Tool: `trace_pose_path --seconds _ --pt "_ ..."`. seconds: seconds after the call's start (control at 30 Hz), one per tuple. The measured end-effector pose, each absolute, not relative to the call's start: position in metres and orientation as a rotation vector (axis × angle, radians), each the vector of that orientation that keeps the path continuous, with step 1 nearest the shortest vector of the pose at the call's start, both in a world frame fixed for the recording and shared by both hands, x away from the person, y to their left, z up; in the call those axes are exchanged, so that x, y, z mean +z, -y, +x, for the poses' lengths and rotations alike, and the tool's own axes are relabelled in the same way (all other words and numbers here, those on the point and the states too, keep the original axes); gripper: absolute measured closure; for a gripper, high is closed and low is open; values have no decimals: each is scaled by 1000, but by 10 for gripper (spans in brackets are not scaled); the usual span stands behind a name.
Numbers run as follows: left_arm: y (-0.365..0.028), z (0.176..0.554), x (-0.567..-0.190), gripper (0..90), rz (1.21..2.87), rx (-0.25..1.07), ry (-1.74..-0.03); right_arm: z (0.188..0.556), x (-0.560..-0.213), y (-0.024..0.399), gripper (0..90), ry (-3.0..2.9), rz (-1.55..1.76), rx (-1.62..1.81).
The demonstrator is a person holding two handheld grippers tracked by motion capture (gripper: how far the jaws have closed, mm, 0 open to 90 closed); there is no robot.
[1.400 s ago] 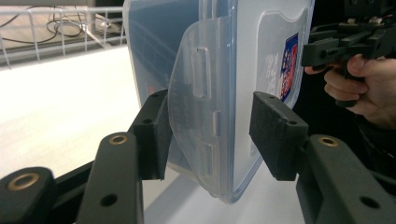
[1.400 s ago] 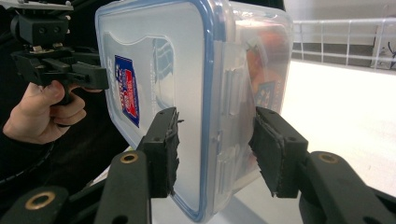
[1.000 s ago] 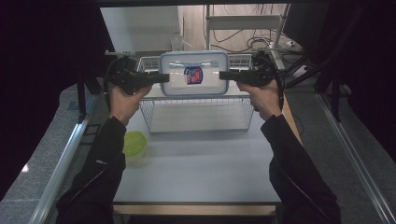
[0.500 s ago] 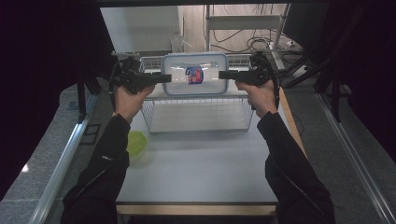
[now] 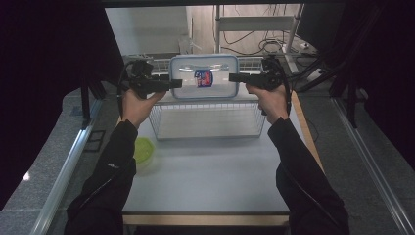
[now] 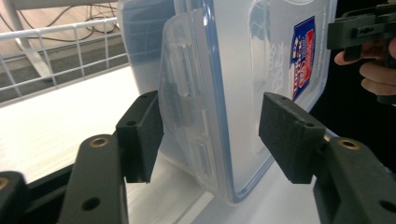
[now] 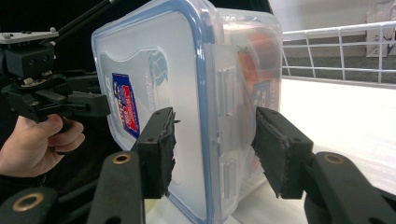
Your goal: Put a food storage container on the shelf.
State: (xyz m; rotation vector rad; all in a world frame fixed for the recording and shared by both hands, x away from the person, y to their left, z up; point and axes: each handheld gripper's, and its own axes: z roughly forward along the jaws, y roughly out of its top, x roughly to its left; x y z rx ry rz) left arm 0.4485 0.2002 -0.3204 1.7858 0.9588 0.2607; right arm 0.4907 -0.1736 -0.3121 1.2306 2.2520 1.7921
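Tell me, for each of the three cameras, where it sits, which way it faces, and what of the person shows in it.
High view: above the person's side of the table, looking forward and down; both forearms reach to the lidded container standing on edge in the wire basket.
Left gripper view: rides on the left claw, looking along its jaws, which straddle the container's rim with gaps; the other hand shows far off.
Right gripper view: rides on the right claw, jaws likewise apart around the opposite rim; the other hand shows.
All three views share the container.

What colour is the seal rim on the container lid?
Blue, around the clear lid of the container; clearest in the right gripper view.
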Motion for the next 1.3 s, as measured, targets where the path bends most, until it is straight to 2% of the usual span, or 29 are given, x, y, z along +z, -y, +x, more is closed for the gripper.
trace_pose_path --seconds 0.1,0.23,0.33,0.43,0.57,0.73,0.83,1.0,1.1,1.3 --pt "-203 450 -323 370 1781 268 -981 492 -313 174 469 -2248 1238 1792" --pt "-203 453 -329 398 1790 238 -973 494 -315 174 471 -2246 1238 1783" --pt "-199 454 -329 378 1795 246 -981 495 -316 172 432 -2247 1247 1735" --pt "-196 456 -331 394 1822 252 -992 497 -316 171 420 -2228 1263 1705" --pt "-194 456 -334 396 1817 226 -971 498 -314 175 444 -2206 1253 1716" --pt "-192 450 -332 368 1819 286 -952 492 -312 176 443 -2180 1178 1660" --pt "-194 441 -330 405 1818 338 -931 481 -309 179 526 -2156 1105 1625" --pt "-193 432 -339 648 1812 315 -888 455 -318 178 799 -2148 1006 1603" --pt "-185 435 -344 731 1815 323 -908 456 -330 166 848 -2223 968 1517" --pt "-178 443 -348 756 1809 359 -956 470 -338 158 872 -2224 1001 1478"
